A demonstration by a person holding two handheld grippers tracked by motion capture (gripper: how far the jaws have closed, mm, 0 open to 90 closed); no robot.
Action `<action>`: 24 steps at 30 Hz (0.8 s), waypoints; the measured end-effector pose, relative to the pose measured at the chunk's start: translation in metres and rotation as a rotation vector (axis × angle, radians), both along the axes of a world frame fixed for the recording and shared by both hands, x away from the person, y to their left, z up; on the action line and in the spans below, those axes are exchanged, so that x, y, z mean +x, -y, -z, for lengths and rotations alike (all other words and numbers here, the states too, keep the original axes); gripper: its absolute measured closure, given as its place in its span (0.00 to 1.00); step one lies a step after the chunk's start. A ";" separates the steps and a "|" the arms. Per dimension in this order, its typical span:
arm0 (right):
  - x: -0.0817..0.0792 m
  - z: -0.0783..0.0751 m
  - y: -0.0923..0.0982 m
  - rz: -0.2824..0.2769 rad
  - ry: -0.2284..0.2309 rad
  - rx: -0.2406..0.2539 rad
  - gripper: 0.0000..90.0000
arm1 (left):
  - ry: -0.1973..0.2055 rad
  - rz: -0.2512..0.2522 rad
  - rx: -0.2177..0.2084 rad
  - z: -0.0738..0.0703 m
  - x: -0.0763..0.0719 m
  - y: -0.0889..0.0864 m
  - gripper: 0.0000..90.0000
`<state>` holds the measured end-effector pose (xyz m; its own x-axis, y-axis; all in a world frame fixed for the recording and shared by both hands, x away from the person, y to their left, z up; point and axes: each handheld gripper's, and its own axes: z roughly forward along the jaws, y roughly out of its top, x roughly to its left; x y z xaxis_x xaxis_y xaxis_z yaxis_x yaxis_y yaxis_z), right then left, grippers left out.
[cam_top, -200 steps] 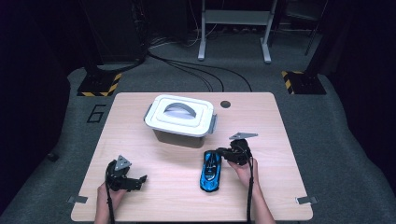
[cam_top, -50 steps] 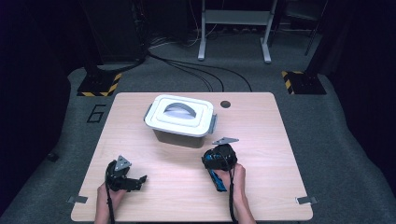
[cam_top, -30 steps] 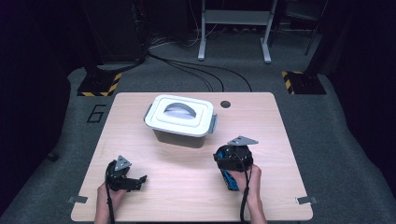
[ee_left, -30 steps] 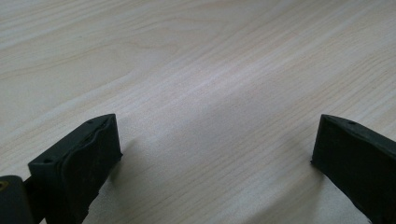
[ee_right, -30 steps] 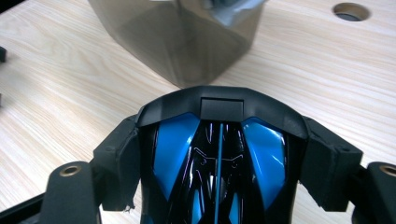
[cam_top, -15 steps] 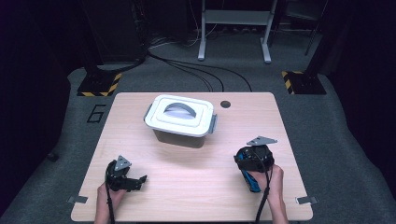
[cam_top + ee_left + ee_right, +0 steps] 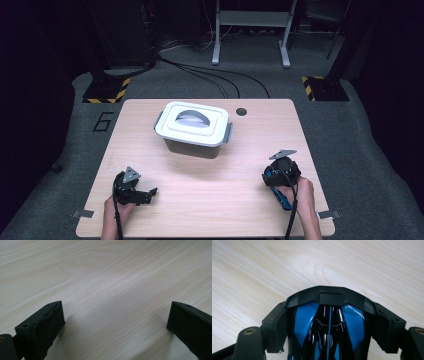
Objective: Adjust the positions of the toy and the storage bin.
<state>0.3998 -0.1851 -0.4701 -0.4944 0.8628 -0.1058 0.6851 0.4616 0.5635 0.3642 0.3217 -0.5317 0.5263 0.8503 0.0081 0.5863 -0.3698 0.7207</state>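
Observation:
A blue and black toy car (image 7: 328, 325) sits between the jaws of my right gripper (image 7: 329, 327), whose pads press on both its sides. In the high view the right gripper (image 7: 281, 175) is over the table's right front part, and the blue toy car (image 7: 284, 199) pokes out under the hand. My left gripper (image 7: 145, 192) rests near the front left of the table (image 7: 210, 200). Its jaws stand wide apart over bare wood, and the left gripper (image 7: 115, 320) has nothing between them.
A white lidded container (image 7: 193, 123) with a handle on its lid stands at the middle back of the table. A dark round hole (image 7: 241, 111) lies in the tabletop to its right. Cables and yellow-black floor markers lie beyond the far edge.
My right gripper has carried the toy car from the table's middle front over to the right. The left gripper has stayed where it was.

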 end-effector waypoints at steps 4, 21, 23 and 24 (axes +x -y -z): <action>0.005 0.009 0.003 -0.012 -0.046 -0.019 0.27 | 0.001 -0.001 -0.001 0.000 0.000 0.000 0.01; 0.017 0.026 0.013 -0.035 -0.144 0.051 0.26 | 0.001 0.000 0.002 0.000 0.000 0.000 0.01; 0.017 0.027 0.013 -0.038 -0.138 0.049 0.26 | -0.003 0.002 0.004 0.000 0.000 0.000 0.01; 0.016 0.027 0.013 -0.040 -0.139 0.048 0.26 | -0.004 0.003 0.003 0.000 0.000 0.000 0.01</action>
<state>0.4162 -0.1981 -0.4967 -0.5355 0.8445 0.0072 0.7395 0.4647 0.4870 0.3641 0.3219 -0.5313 0.5292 0.8485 0.0085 0.5881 -0.3740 0.7171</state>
